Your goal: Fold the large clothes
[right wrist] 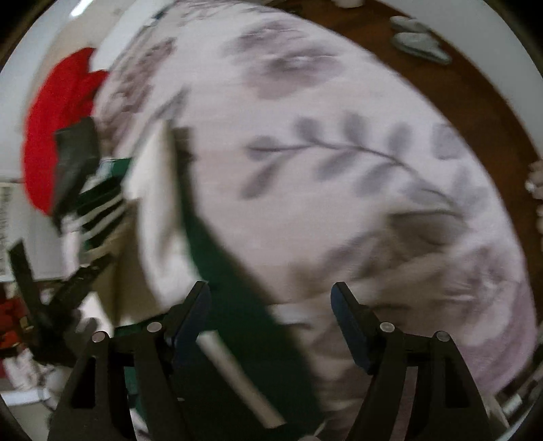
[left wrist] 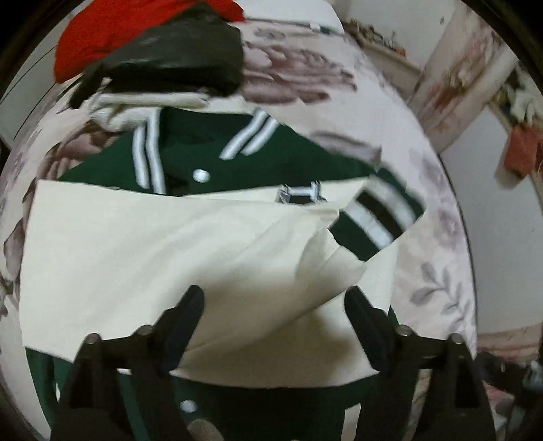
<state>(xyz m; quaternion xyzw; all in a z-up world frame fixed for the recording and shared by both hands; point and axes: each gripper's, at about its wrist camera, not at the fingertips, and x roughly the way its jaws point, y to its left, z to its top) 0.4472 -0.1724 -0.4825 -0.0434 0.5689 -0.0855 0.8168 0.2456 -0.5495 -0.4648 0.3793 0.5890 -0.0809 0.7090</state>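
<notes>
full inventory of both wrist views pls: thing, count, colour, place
varsity jacket: 1, dark green with white-striped collar and white snaps, spread on the bed
cream sleeve: 1, cream with a green, white and black striped cuff, folded across the jacket front
black garment: 1, black, on the pile beyond the jacket collar
red garment: 1, red, behind the black garment
bedspread: 1, pale with grey-mauve leaf and flower print, under everything
slippers: 2, grey, on the brown floor beyond the bed
left gripper: 1, black, open over the cream sleeve
right gripper: 1, black, open over the jacket's edge
</notes>
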